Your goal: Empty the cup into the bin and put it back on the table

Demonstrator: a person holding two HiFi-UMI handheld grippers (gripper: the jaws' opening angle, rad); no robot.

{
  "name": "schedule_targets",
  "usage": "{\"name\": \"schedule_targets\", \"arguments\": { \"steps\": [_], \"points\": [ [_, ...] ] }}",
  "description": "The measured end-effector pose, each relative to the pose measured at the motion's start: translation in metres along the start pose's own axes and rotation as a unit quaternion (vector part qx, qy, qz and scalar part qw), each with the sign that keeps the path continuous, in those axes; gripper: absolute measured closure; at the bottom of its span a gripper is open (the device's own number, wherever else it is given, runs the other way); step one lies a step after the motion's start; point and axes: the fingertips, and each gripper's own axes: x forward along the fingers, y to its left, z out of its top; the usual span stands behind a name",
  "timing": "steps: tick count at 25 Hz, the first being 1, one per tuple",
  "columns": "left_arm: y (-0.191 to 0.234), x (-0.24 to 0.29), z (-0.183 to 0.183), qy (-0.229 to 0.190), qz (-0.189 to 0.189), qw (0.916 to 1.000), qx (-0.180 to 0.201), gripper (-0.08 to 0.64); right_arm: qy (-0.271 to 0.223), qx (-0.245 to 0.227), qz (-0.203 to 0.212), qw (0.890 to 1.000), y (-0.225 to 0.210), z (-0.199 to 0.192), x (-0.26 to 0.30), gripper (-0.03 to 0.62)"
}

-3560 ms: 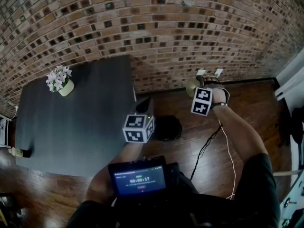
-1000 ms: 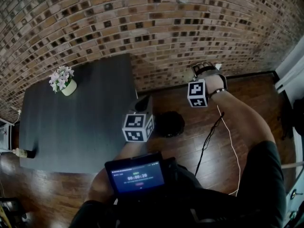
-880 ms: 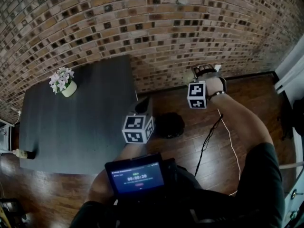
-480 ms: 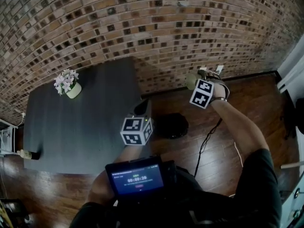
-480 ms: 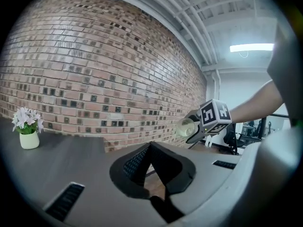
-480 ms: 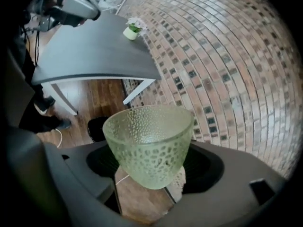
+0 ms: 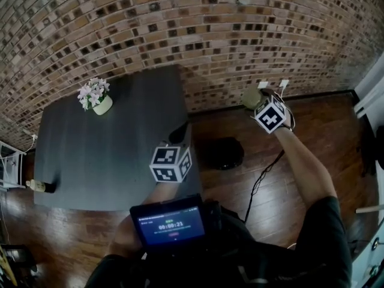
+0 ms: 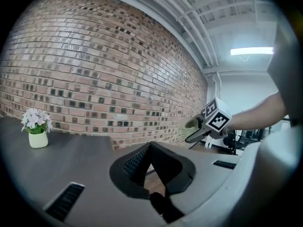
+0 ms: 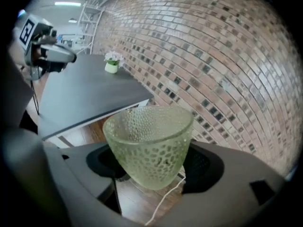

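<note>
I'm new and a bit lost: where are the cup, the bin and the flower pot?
cup (image 9: 149, 145), right gripper view, its dimpled side.
bin (image 7: 222, 153), head view, its dark top.
flower pot (image 7: 102, 105), head view, the pot's side.

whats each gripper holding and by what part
The right gripper holds the green glass cup by its opposite side walls; the left gripper, jaws together, holds nothing.

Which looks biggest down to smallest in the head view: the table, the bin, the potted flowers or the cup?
Largest first: table, bin, potted flowers. The cup looks smallest, but it is partly hidden and held up nearer the camera, so that place is unsure.
</note>
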Motion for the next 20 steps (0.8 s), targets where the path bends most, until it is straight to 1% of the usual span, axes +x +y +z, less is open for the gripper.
{"name": "schedule_targets", "arguments": {
  "steps": [2, 3, 6, 11, 14, 17, 20],
  "points": [
    [0.005, -0.011, 0.0, 0.0, 0.003, 1.0, 0.0, 0.563, -0.015, 0.045, 0.009, 0.999, 0.003, -0.002, -0.002, 0.21],
    [0.006, -0.016, 0.0, -0.001, 0.003, 1.0, 0.002, 0.563, -0.021, 0.057, 0.015, 0.998, 0.006, -0.001, -0.005, 0.21],
    [0.01, -0.032, 0.001, -0.005, 0.002, 0.9999, 0.009, 0.563, -0.037, 0.064, 0.021, 0.997, 0.017, 0.004, -0.014, 0.21],
    [0.018, -0.055, -0.001, -0.007, 0.007, 0.9999, 0.002, 0.563, -0.079, 0.103, 0.025, 0.991, 0.035, 0.011, -0.029, 0.21],
    [0.02, -0.068, 0.0, -0.012, 0.006, 0.9999, -0.003, 0.563, -0.114, 0.135, 0.034, 0.984, 0.042, 0.019, -0.043, 0.21],
    [0.022, -0.08, 0.0, -0.014, 0.008, 0.9999, -0.007, 0.563, -0.15, 0.174, 0.048, 0.972, 0.051, 0.026, -0.059, 0.21],
    [0.026, -0.093, -0.001, -0.018, 0.011, 0.9997, -0.012, 0.563, -0.177, 0.2, 0.061, 0.962, 0.065, 0.031, -0.071, 0.21]
  ]
}}
